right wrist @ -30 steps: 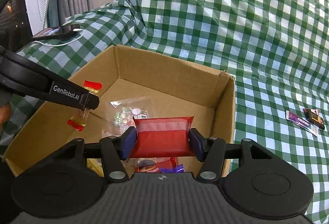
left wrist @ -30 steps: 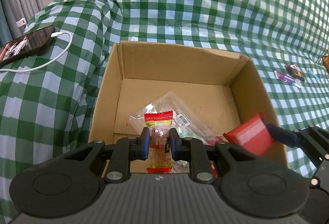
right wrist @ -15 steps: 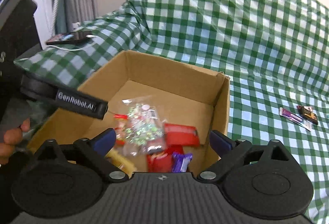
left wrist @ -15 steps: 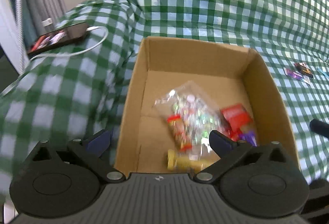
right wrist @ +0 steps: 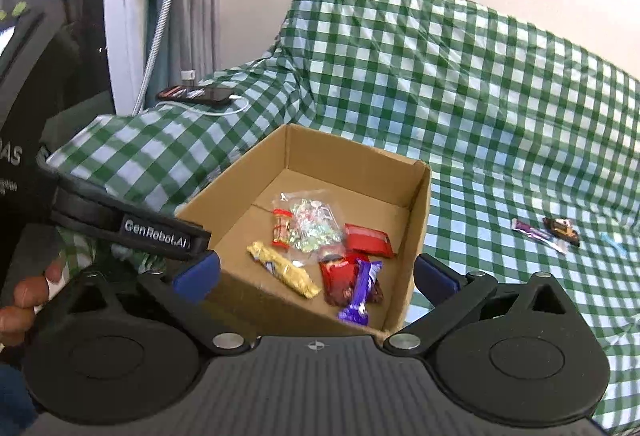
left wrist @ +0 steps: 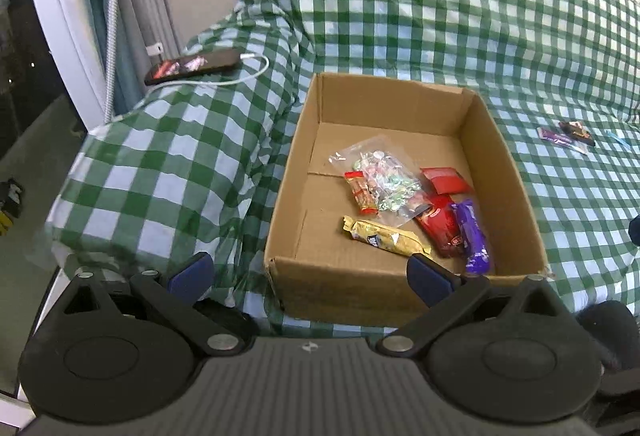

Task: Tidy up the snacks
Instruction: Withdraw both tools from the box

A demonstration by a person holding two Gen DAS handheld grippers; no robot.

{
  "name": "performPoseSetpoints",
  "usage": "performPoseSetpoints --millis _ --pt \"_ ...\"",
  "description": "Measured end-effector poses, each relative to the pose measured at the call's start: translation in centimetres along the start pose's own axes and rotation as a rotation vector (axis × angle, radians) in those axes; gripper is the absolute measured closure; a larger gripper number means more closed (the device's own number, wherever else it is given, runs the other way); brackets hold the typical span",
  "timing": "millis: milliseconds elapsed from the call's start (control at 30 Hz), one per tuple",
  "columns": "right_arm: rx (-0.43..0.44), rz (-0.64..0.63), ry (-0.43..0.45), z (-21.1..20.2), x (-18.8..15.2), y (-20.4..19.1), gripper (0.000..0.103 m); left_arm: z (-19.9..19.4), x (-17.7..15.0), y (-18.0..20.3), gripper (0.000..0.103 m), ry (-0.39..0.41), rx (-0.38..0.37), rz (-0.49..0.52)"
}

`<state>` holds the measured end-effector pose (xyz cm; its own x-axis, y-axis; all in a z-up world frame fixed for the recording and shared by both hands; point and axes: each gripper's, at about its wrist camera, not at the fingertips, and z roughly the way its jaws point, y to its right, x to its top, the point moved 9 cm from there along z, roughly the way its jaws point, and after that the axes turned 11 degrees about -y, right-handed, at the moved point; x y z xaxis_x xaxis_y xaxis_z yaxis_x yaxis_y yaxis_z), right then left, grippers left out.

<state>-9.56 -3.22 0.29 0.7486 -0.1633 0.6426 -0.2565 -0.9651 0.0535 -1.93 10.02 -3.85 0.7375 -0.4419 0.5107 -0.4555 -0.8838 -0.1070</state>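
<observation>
An open cardboard box (left wrist: 290, 175) (right wrist: 420, 207) sits on a green checked cloth. Inside lie a clear candy bag (left wrist: 378, 177) (right wrist: 314, 224), a small red-yellow packet (left wrist: 362, 191), a flat red packet (left wrist: 446, 180) (right wrist: 368, 240), a gold bar (left wrist: 384, 240) (right wrist: 286, 270), a red bar (left wrist: 440, 226) and a purple bar (left wrist: 472, 236) (right wrist: 360, 296). My left gripper (left wrist: 310, 276) is open and empty, held back from the box's near wall. My right gripper (right wrist: 316, 274) is open and empty, above the near edge. The left gripper's body (right wrist: 156, 234) shows in the right wrist view.
Several small snack packets (left wrist: 566, 135) (right wrist: 546, 232) lie on the cloth to the right of the box. A phone (left wrist: 192, 65) (right wrist: 196, 93) on a white cable lies at the far left. Beyond the cloth's left edge there is floor and a white frame.
Both grippers have opened and dropped their packets into the box: the left the red-yellow one, the right the flat red one. Both have pulled back and up from the box.
</observation>
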Motion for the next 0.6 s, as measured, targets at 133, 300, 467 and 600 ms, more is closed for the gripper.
performPoseSetpoints --millis 133,300,467,600 --pt "-0.004 -0.023 0.013 -1.8 -1.0 -0.6 0.000 -2.0 -1.1 0.1 0.000 0.034 -0.001 -0.005" --pt "-0.015 -0.042 0.053 -3.7 -1.4 -1.2 0.000 -3.9 -1.8 -0.1 0.000 0.071 0.001 -0.017" --pt "-0.025 -0.046 0.085 -5.1 -1.8 -1.7 0.000 -5.2 -2.2 -0.2 0.000 0.096 -0.001 -0.023" --pt "-0.031 -0.044 0.098 -5.9 -2.0 -1.8 0.000 -5.8 -2.4 -0.3 0.000 0.109 -0.002 -0.025"
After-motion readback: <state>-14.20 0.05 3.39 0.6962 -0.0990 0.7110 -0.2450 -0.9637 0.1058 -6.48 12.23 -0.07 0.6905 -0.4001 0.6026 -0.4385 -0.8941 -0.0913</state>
